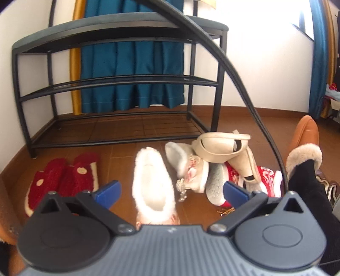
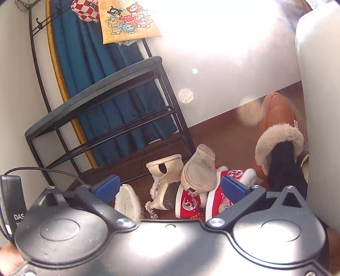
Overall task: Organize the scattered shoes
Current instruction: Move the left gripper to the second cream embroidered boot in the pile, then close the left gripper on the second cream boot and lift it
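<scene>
Left gripper (image 1: 171, 192): jaws spread wide, nothing held. A white fluffy slipper (image 1: 153, 183) lies on the floor between its blue fingers (image 1: 108, 192), heel end toward the camera, touching neither pad. Beyond the left finger sits a pair of red knitted slippers (image 1: 63, 179), side by side. Beyond the right finger, a pile: a beige strapped sandal (image 1: 225, 148) on top of a white pearl-trimmed shoe (image 1: 189, 169) and red embroidered shoes (image 1: 265, 178). Ahead of both fingers stands the black shoe rack (image 1: 119, 85), shelves bare.

Right gripper (image 2: 170, 189): jaws likewise released and empty. Between its fingers (image 2: 232, 190) the same pile shows from another side: a second beige sandal sole-up (image 2: 199, 169) resting on the red embroidered shoes (image 2: 189, 203).

Left view only: the red knitted pair and a cable (image 1: 233, 74) crossing the frame. Right view only: a cartoon-print bag (image 2: 127, 19) hanging above the rack (image 2: 95, 102). Both views: a person's leg in a tan fur-cuffed boot (image 1: 303, 148), outside the right finger.
</scene>
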